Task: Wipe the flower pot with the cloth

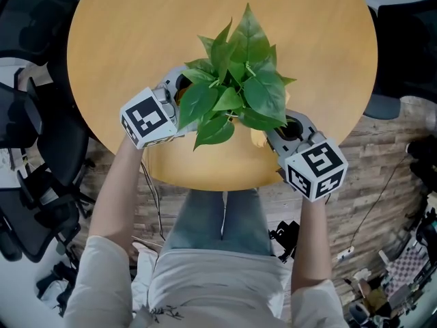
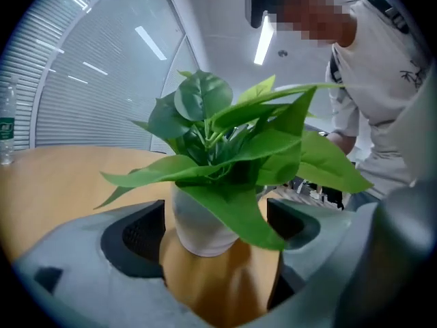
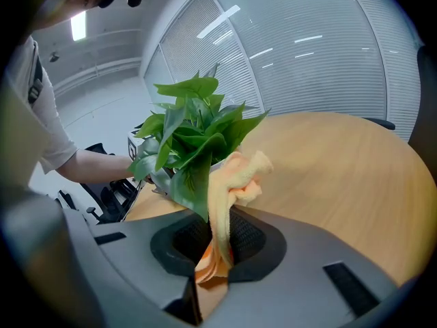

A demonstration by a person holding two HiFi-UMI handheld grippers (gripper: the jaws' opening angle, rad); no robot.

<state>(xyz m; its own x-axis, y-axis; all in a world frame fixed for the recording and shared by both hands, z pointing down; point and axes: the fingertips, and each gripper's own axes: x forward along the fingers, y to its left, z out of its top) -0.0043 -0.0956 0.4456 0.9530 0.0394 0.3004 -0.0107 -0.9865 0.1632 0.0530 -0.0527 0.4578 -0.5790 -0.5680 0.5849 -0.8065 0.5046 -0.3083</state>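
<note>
A leafy green plant (image 1: pixel 235 80) stands near the front of the round wooden table (image 1: pixel 136 33); its leaves hide the pot in the head view. In the left gripper view the white pot (image 2: pixel 194 217) stands between the jaws of my left gripper (image 2: pixel 217 227), which is open, with a gap on each side of the pot. My right gripper (image 3: pixel 215 248) is shut on an orange-yellow cloth (image 3: pixel 232 183), at the plant's right (image 1: pixel 273 132). The cloth's free end rises against the leaves (image 3: pixel 188 132); whether it touches the pot is hidden.
A clear water bottle (image 2: pixel 7 125) stands at the table's far side in the left gripper view. Black office chairs (image 1: pixel 27 203) crowd the floor at the left. The table's near edge (image 1: pixel 205 185) lies just below the grippers. Cables lie on the wooden floor (image 1: pixel 369 224).
</note>
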